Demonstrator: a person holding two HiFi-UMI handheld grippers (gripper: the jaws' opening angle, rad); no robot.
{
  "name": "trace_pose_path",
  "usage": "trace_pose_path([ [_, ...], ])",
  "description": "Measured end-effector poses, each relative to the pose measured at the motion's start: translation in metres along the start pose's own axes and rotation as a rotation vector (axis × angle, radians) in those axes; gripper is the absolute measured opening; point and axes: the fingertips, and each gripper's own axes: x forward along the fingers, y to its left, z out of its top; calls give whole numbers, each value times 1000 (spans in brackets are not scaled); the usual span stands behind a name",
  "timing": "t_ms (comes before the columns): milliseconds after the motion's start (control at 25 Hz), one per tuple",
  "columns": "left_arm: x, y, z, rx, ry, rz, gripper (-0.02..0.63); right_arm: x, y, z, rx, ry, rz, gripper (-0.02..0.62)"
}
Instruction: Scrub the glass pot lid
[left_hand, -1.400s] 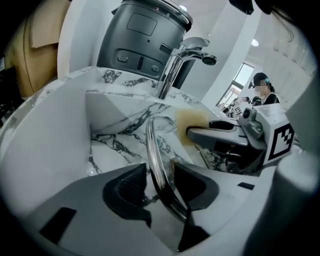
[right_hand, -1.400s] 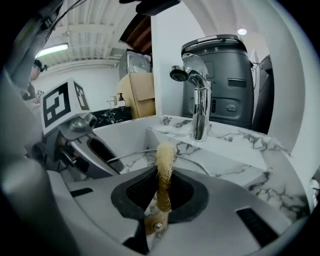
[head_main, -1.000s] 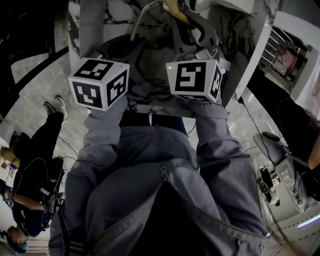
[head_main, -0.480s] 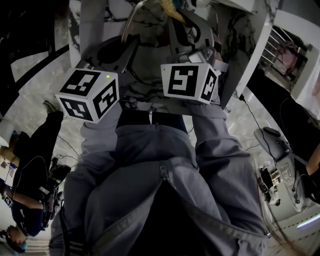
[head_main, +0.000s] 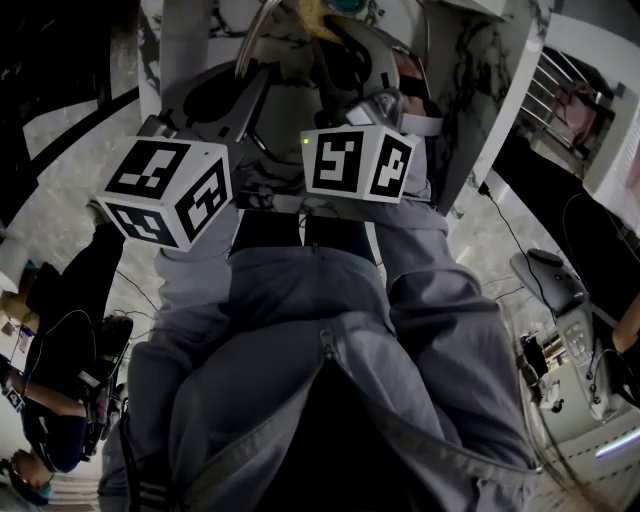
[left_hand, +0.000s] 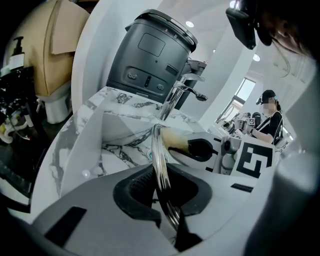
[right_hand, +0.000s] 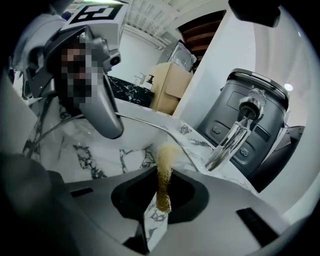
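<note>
Left gripper (left_hand: 165, 197) jaws, just closing, are clamped on the glass pot lid (left_hand: 158, 150) by its rim; a tan sponge (right_hand: 164, 165) is pinched by the right gripper (right_hand: 160, 200) above a marble sink (right_hand: 100, 150)

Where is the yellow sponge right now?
Centre of the right gripper view: the sponge is pinched in the jaws of the right hand-held gripper, with the chrome tap to its right.

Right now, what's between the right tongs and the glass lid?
A tan scrubber, pinched in the right tongs, reaches the glass lid; the left gripper view shows it.
</note>
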Motion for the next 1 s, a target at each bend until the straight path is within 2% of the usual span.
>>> trace_pose_path([
  [600, -2, 4, -3, -2, 6, 33, 58, -55, 100, -5, -44, 10, 394, 55],
  [1000, -1, 6, -4, 4, 11, 39, 58, -84, 134, 2, 5, 57, 764, 55],
])
